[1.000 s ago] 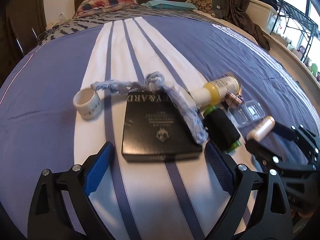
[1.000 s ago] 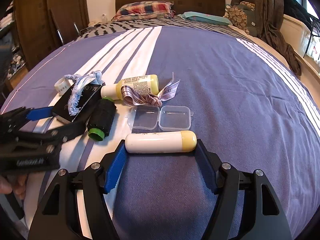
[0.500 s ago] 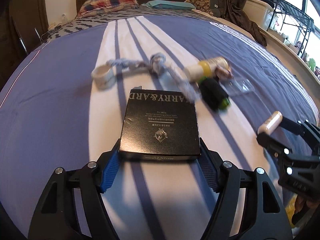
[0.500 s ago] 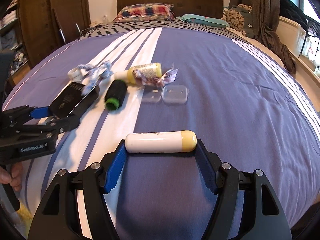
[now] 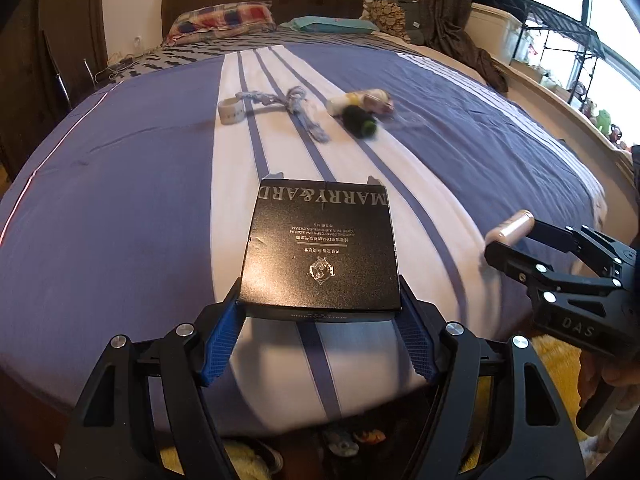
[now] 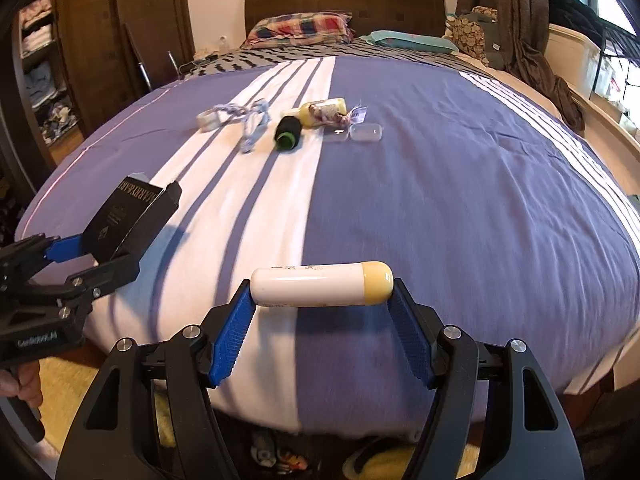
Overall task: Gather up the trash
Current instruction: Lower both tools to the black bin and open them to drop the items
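Fingers [image 5: 224, 330] of our left gripper [image 5: 320, 332] clamp the black box [image 5: 322, 250], our right gripper [image 6: 322, 330] clamps the white tube [image 6: 322, 284], both above the bed's [image 6: 460, 184] foot, so we carry them level to the bin.

Striped bed [image 5: 120, 200], dark headboard [image 6: 344, 4], bright window [image 5: 608, 20]

The right gripper [image 6: 322, 310] clamped a white-and-yellow tube [image 6: 322, 283] crosswise at 6 o'clock. At 9 o'clock, the left gripper [image 6: 96, 250] gripped a black box [image 6: 128, 214] above the bed [image 6: 460, 200].
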{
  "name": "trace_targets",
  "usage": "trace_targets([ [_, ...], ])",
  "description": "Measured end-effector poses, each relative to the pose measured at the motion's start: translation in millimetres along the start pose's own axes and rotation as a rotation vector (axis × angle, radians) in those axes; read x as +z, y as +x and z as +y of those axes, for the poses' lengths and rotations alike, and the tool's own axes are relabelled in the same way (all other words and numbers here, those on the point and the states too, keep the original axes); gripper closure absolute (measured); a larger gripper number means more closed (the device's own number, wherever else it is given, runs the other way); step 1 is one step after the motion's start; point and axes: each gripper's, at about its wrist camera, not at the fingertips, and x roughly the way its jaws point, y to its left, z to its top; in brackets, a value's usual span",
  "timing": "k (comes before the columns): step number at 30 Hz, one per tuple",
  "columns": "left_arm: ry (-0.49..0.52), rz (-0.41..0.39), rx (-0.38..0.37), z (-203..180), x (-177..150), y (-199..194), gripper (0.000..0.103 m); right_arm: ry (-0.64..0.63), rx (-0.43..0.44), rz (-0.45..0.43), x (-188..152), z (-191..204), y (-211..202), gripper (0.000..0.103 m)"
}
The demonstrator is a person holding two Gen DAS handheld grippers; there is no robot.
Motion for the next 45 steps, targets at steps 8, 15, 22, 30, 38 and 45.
trace_targets([
  [8,-0.013,0.006,-0.024,-12,-58,-38,0.035,0.012,0.008,0.009,-43,6,-34,0.035],
  [15,-0.024,0.083,-0.055,-20,-108,-37,0.035,0.008,0.020,0.065,-78,12,-39,0.034],
  [22,-0.038,0.225,-0.082,-25,-149,-1,0.035,0.025,0.033,0.191,-110,13,-9,0.035],
  [30,-0.054,0.389,-0.104,-28,-180,49,0.035,0.030,0.066,0.328,-139,24,32,0.035],
  [38,-0.072,0.485,-0.129,-24,-192,78,0.035,0.043,0.077,0.406,-149,27,61,0.034],
  [45,-0.074,0.521,-0.159,-25,-196,87,0.035,0.043,0.084,0.422,-149,28,66,0.033],
])
